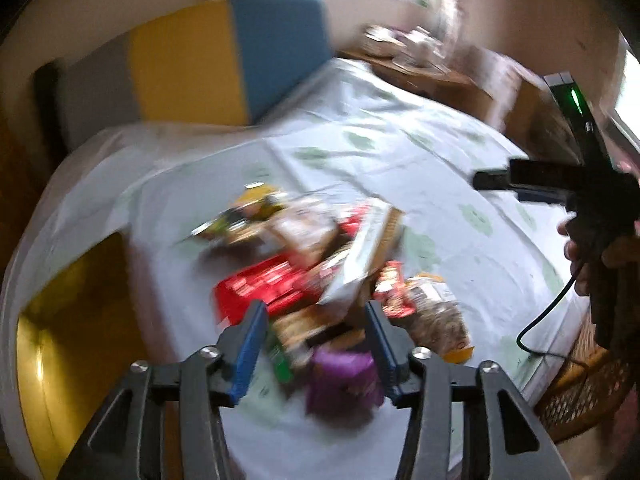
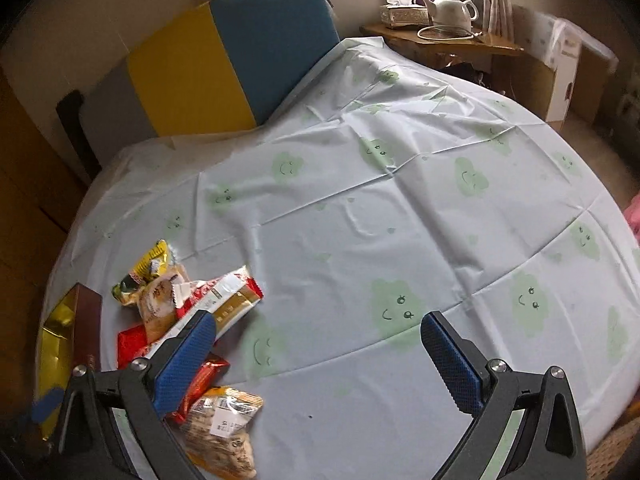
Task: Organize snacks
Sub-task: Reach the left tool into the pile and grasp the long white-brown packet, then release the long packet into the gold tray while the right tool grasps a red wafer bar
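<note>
Left hand-held gripper (image 1: 316,316), low centre of left wrist view: jaws apart, nothing pinched, hovering over the blurred snack pile (image 1: 320,264) w/ a purple pack (image 1: 344,380) just below it. Right hand-held gripper (image 2: 320,340): released wide, empty, above the bare surface (image 2: 400,200); snacks sit lower left in that view, beside a gold box (image 2: 60,340). Teapot (image 2: 452,10) upper right, far back.
</note>
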Motion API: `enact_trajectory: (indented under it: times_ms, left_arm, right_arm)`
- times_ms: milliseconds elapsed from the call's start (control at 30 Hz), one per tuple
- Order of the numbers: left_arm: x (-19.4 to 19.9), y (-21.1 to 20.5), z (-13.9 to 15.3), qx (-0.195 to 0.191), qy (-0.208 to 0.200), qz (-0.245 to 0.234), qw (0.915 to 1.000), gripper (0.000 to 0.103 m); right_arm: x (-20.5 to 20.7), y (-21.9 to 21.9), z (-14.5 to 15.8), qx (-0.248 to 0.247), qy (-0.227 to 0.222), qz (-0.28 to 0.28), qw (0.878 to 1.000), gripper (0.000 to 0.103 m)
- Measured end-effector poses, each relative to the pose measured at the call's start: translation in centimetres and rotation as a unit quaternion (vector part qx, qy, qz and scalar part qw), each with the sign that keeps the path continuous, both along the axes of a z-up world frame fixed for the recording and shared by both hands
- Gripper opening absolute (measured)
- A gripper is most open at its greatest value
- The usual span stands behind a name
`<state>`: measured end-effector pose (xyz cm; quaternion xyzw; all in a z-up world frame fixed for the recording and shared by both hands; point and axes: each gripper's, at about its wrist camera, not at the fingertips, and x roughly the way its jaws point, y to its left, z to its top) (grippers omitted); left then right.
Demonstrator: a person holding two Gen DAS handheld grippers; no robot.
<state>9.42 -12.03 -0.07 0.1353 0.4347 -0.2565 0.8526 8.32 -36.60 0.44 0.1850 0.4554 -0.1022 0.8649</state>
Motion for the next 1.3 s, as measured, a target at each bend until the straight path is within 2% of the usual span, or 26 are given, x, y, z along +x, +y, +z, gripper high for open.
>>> enact_trajectory:
  times_ms: [133,267,400,467,500,567,633,767,833,900,1000,1167,1300]
  left_arm:
    - [2.0,-4.0,-1.3,0.035,0.014,-0.049,0.9981,0.049]
    - [3.6,-7.3,-3.3,0.065,0.040,-0.085,0.9935,0.049]
    - [4.7,-9.3,-5.7,0.118,0.040,-0.104,0.9868,0.049]
    - [5.6,-9.9,-6.5,0.121,0.038,-0.105,0.9864,0.049]
    - [5.9,-9.9,-6.5,0.113,0.045,-0.102,0.9873,0.046]
    - [6.0,-9.4,-6.0,0.092,0.036,-0.096,0.9905,0.027]
    - [5.8,-8.6,-5.4,0.063,0.028,-0.088,0.9937,0.024]
    - [5.4,-6.1,-3.9,-0.008,0.028,-0.050,0.9983,0.024]
    - [4.8,-4.3,-2.7,-0.041,0.020,-0.026,0.9986,0.024]
    - [4.2,-2.5,-1.7,-0.072,0.013,-0.005,0.9973,0.024]
    - [2.9,0.2,-0.7,-0.091,0.007,0.027,0.9955,0.024]
    - [1.5,3.6,-0.4,-0.097,-0.004,0.070,0.9928,0.024]
    - [0.5,7.8,0.0,-0.122,-0.009,0.114,0.9860,0.024]
  right_arm:
    - [-0.1,0.3,0.0,0.012,0.000,0.008,1.000,0.103]
    - [-0.3,-0.6,0.2,0.032,-0.010,-0.008,0.999,0.103]
    - [-0.3,-1.7,0.0,0.059,-0.009,-0.022,0.998,0.103]
    - [-0.2,-1.7,-0.1,0.064,-0.007,-0.023,0.998,0.103]
    - [-0.1,-1.7,-0.1,0.067,-0.007,-0.022,0.998,0.103]
    - [0.0,-1.9,-0.1,0.068,-0.008,-0.023,0.997,0.103]
    - [-0.1,-2.0,0.0,0.067,-0.011,-0.025,0.997,0.103]
    - [-0.1,-2.0,0.2,0.060,-0.015,-0.024,0.998,0.097]
    - [0.0,-1.6,0.0,0.055,-0.008,-0.015,0.998,0.092]
    - [0.3,-1.2,-0.3,0.056,0.002,-0.004,0.998,0.091]
    - [0.8,-0.5,-1.1,0.058,0.021,0.017,0.998,0.084]
    - [1.2,1.0,-2.4,0.074,0.052,0.055,0.994,0.075]
    - [1.5,2.3,-3.4,0.079,0.077,0.079,0.991,0.068]
